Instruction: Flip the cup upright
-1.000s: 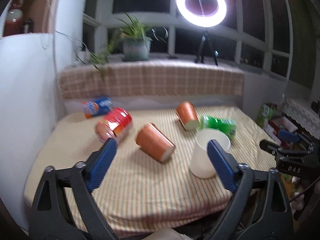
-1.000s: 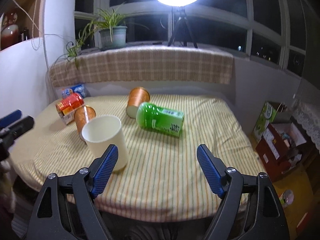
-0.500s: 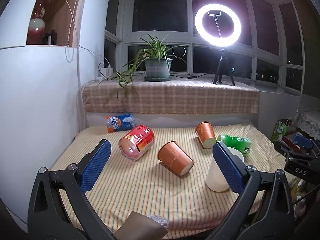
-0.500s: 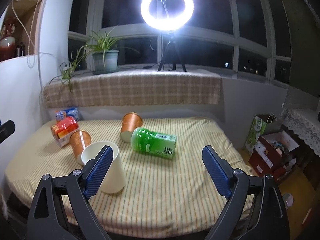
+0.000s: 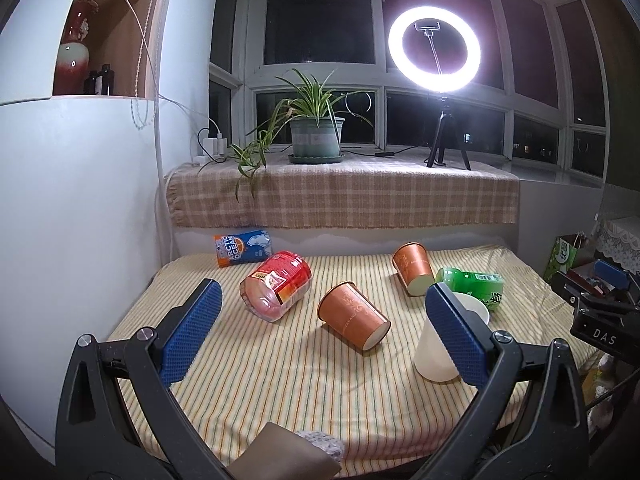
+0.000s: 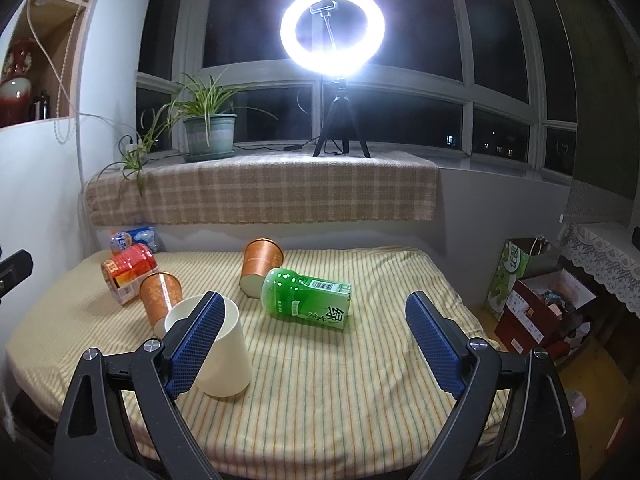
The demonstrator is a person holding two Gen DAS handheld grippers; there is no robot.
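A white cup (image 5: 436, 354) stands upright, mouth up, on the striped table near its front right; it also shows in the right wrist view (image 6: 226, 354). Two orange cups lie on their sides: one mid-table (image 5: 352, 315) (image 6: 160, 296), one further back (image 5: 414, 268) (image 6: 260, 266). My left gripper (image 5: 320, 336) is open and empty, back from the table, its right finger in front of the white cup. My right gripper (image 6: 316, 342) is open and empty, its left finger in front of the white cup. The right gripper's body shows at the left wrist view's right edge (image 5: 596, 312).
A green bottle (image 6: 308, 304) (image 5: 476, 284), a red can (image 5: 276, 286) (image 6: 128, 270) and a blue can (image 5: 242, 248) lie on the striped tablecloth (image 5: 280, 380). A potted plant (image 5: 316, 136) and a ring light (image 5: 434, 54) stand on the sill behind. Boxes (image 6: 544, 308) sit on the floor at the right.
Both grippers have pulled back and up from the table, so the objects look smaller and lower. The white cup stands where it was; nothing on the table moved.
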